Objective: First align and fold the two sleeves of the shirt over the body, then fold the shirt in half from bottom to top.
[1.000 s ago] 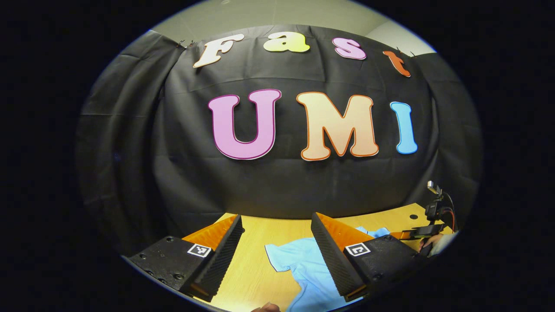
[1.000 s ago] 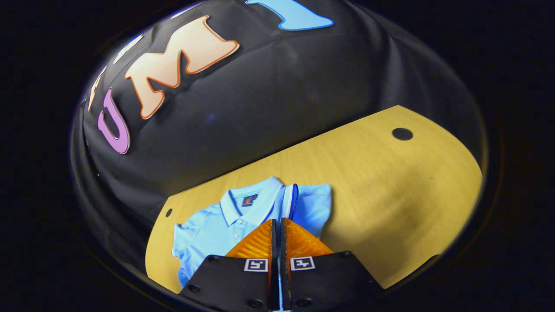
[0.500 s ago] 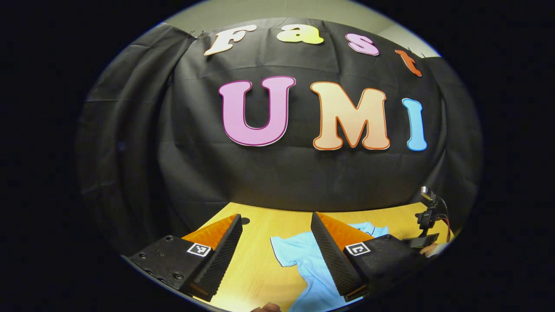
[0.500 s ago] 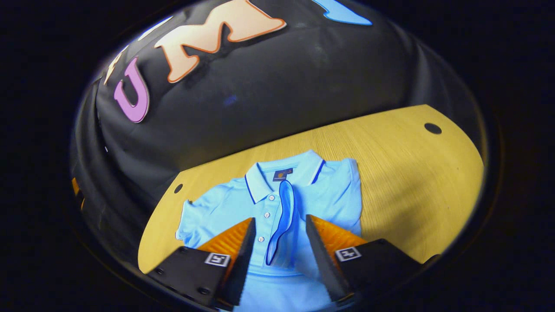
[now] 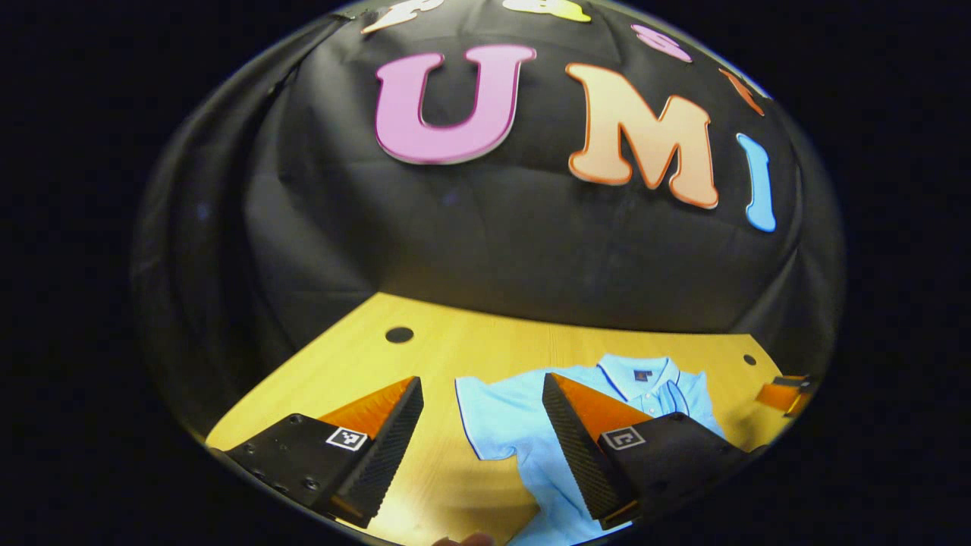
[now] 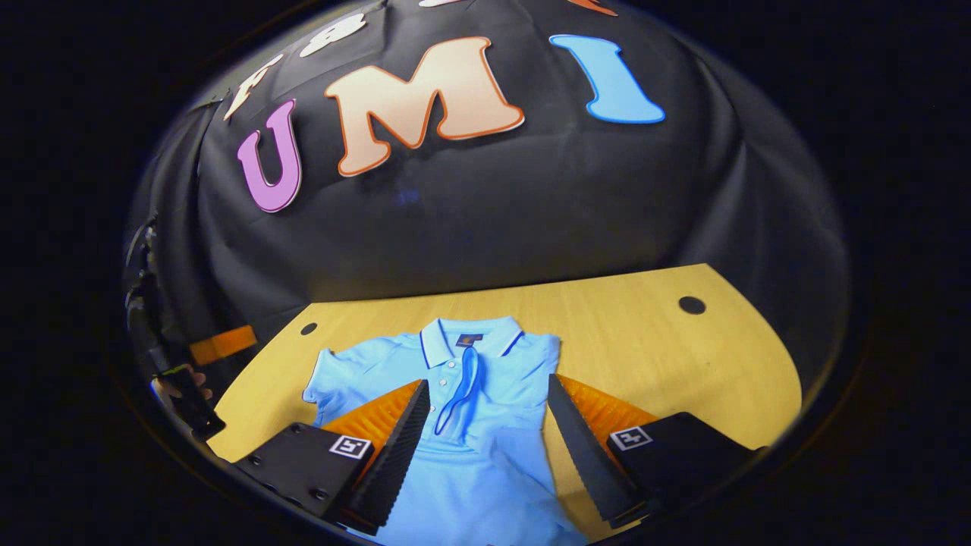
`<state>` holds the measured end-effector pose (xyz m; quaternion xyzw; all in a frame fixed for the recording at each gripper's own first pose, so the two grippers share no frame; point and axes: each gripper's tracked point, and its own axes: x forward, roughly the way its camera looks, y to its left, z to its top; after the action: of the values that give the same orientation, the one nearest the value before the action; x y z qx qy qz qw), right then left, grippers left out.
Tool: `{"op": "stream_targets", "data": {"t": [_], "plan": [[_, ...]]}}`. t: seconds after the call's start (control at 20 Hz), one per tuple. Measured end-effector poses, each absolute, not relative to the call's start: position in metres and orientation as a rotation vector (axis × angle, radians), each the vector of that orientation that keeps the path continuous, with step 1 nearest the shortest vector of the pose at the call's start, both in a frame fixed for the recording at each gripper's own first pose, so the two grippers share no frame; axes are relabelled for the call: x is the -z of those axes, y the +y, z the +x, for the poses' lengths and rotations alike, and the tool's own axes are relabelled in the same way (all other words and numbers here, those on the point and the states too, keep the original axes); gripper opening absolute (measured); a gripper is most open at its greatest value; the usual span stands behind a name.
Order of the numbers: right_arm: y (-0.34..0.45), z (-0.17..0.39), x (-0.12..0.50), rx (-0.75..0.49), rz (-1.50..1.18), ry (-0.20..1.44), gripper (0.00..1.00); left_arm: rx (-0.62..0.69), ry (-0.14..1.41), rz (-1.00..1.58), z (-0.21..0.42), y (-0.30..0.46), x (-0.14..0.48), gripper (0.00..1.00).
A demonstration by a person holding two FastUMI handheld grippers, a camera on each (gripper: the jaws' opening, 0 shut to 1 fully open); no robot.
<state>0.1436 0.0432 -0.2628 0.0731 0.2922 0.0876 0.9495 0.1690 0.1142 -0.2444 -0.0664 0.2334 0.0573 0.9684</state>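
- The shirt [image 6: 485, 379] is being seen lying flat on the counter [image 6: 667, 356], collar to the far side, long axis running near to far.
- One sleeve is already being shown folded over the body; the left sleeve [image 5: 493, 417] is lying spread between the left gripper [image 5: 482, 400] jaws, spread and empty.
- The right gripper [image 6: 485, 398] is being held over the chest, jaws spread, nothing pinched.
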Motion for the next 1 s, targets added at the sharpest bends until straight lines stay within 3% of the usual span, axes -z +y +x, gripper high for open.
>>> {"op": "stream_targets", "data": {"t": [0.25, 0.3, 0.45, 0.6, 0.65, 0.8, 1.0], "plan": [[-0.01, 0.118, 0.258, -0.073, 0.144, 0.597, 0.97, -0.124, 0.628, -0.147, 0.193, 0.115, 0.315, 0.95], [-0.017, 0.112, 0.262, -0.061, 0.137, 0.61, 0.93, -0.13, 0.661, -0.153, 0.195, 0.117, 0.327, 0.95], [-0.03, 0.094, 0.271, -0.035, 0.127, 0.634, 0.98, -0.157, 0.771, -0.202, 0.196, 0.115, 0.36, 0.96], [-0.035, 0.084, 0.274, -0.021, 0.142, 0.648, 0.98, -0.167, 0.804, -0.205, 0.201, 0.115, 0.372, 0.96], [-0.037, 0.083, 0.274, -0.018, 0.139, 0.649, 0.93, -0.167, 0.811, -0.193, 0.2, 0.114, 0.374, 0.96], [-0.039, 0.084, 0.271, -0.019, 0.141, 0.645, 0.98, -0.173, 0.83, -0.128, 0.199, 0.119, 0.383, 0.95], [-0.042, 0.08, 0.274, -0.022, 0.147, 0.646, 0.98, -0.134, 0.788, -0.163, 0.208, 0.101, 0.375, 0.29]]}}
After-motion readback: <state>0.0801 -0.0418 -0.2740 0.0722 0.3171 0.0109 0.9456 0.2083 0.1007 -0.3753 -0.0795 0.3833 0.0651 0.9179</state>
